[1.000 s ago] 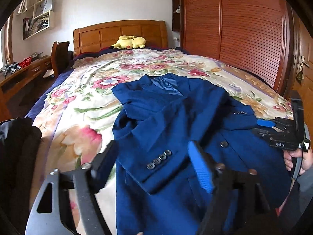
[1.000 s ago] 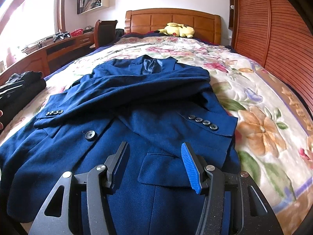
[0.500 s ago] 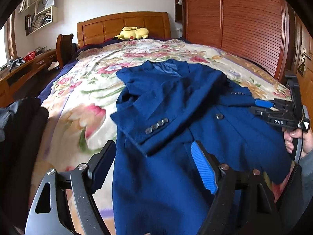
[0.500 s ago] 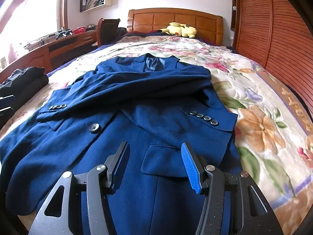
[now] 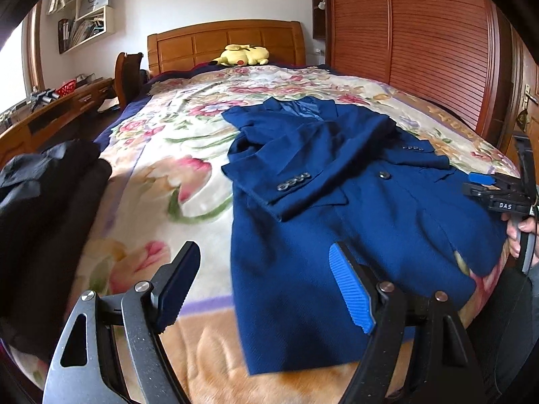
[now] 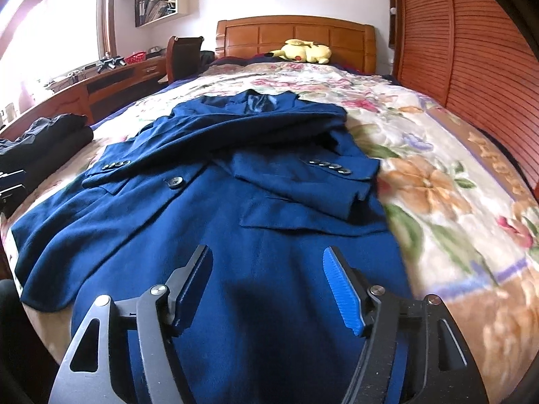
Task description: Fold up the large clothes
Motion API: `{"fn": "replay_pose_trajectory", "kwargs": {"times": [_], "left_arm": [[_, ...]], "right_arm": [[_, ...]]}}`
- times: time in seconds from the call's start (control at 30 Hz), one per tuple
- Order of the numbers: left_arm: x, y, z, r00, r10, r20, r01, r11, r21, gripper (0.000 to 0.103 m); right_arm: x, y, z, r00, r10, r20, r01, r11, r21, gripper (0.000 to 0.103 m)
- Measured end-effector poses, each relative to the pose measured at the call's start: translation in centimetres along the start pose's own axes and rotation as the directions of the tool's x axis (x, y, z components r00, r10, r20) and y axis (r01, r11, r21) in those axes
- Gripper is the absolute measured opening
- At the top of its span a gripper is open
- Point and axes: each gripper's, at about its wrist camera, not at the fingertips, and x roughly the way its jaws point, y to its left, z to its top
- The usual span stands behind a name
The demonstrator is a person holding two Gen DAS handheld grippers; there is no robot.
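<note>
A dark blue suit jacket (image 5: 337, 202) lies face up on the flowered bedspread, both sleeves folded across its chest; it also shows in the right wrist view (image 6: 235, 202). My left gripper (image 5: 262, 269) is open and empty, above the jacket's lower left hem. My right gripper (image 6: 267, 276) is open and empty, low over the jacket's lower front; it also shows at the right edge of the left wrist view (image 5: 485, 185), held in a hand.
A folded pile of dark clothes (image 5: 40, 208) lies at the bed's left edge, also in the right wrist view (image 6: 43, 141). A yellow plush toy (image 5: 244, 55) sits by the wooden headboard (image 6: 296, 33). A desk and chair (image 6: 182, 57) stand left; a slatted wardrobe (image 5: 421, 40) stands right.
Both grippers have pulled back toward the foot of the bed, so the jacket's hem now shows. The left one also shifted left. The jacket has not moved.
</note>
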Motion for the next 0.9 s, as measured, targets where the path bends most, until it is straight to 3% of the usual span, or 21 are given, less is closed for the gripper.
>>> {"fn": "replay_pose_trajectory", "kwargs": {"times": [0.33, 0.7, 0.9], "left_arm": [[0.9, 1.0, -1.7, 0.999, 0.002, -0.041, -0.003, 1.000, -0.024, 0.080], [2.5, 1.8, -2.6, 0.993, 0.006, -0.115, -0.009, 1.000, -0.023, 0.080], [2.8, 2.0, -3.0, 0.991, -0.015, -0.131, 0.010, 0.999, -0.038, 0.058]], "right_arm": [[-3.2, -4.2, -2.0, 0.993, -0.097, -0.068, 0.097, 0.995, -0.002, 0.070], [-3.3, -5.6, -3.2, 0.991, -0.061, -0.120, 0.064, 0.998, 0.018, 0.070], [-3.1, -5.7, -3.5, 0.990, -0.033, -0.137, 0.035, 0.999, 0.009, 0.067]]}}
